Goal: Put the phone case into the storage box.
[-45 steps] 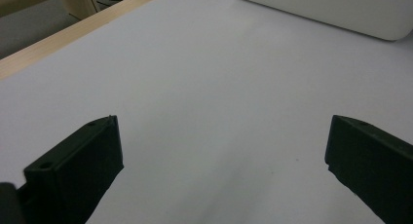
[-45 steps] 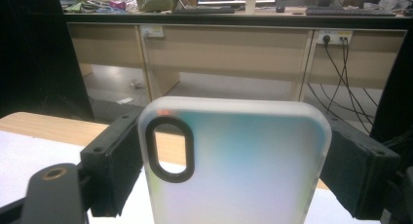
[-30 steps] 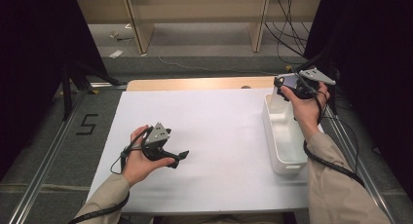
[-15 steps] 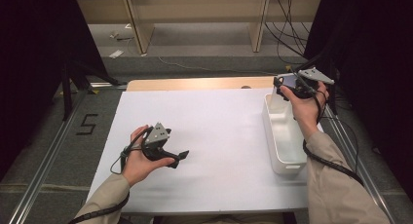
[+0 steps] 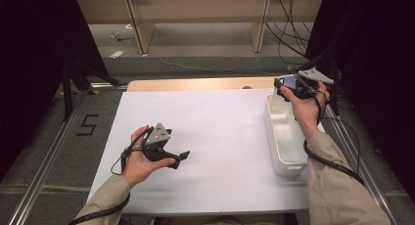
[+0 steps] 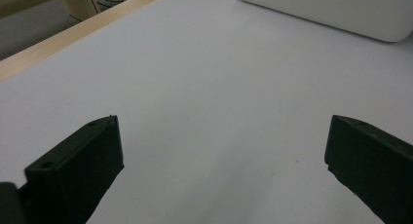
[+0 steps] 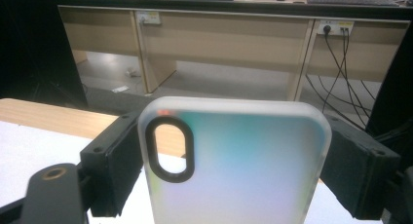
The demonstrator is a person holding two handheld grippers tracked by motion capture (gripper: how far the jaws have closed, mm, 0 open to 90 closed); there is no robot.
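Observation:
A frosted, translucent phone case (image 7: 243,175) with an oval camera cut-out stands upright between the jaws of my right gripper (image 7: 234,151), which is shut on its two long sides. In the high view that right gripper (image 5: 283,86) hovers with the phone case (image 5: 288,80) over the far end of a white bin (image 5: 272,132) at the table's right. My left gripper (image 5: 182,156) rests low over the white table top (image 5: 220,127) at front left. Its jaws stand wide open, and the left gripper (image 6: 221,136) has nothing but bare table between them.
The white bin (image 6: 341,9) looks empty inside. A wooden strip (image 5: 195,84) borders the table's far edge. Metal rails run along both sides, with a "5" mark (image 5: 87,124) on the floor at left. Shelving and hanging cables stand beyond the table.

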